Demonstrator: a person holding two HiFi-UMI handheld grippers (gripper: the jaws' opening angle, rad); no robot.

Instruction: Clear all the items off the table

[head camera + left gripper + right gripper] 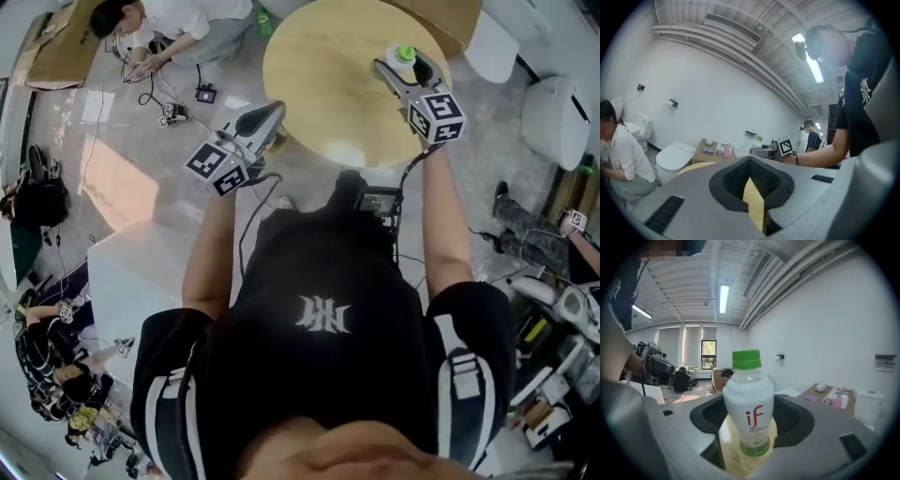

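Note:
A white drink bottle (pixel 750 413) with a green cap (pixel 405 53) stands upright between the jaws of my right gripper (pixel 404 66), which is shut on its sides. The bottle hangs just above the round wooden table (pixel 328 84), at its far right part. My left gripper (pixel 270 114) sits at the table's left edge, off to the left of the bottle. Its jaws meet at the tips (pixel 750 160) with nothing between them; only a strip of the wooden tabletop (pixel 754 201) shows through the hollow behind the tips.
A white toilet (pixel 553 117) stands right of the table and a white box (pixel 122 281) at my left. A person crouches on the floor (pixel 169 23) beyond the table among cables. A low side table (pixel 712 150) with small items stands by the wall.

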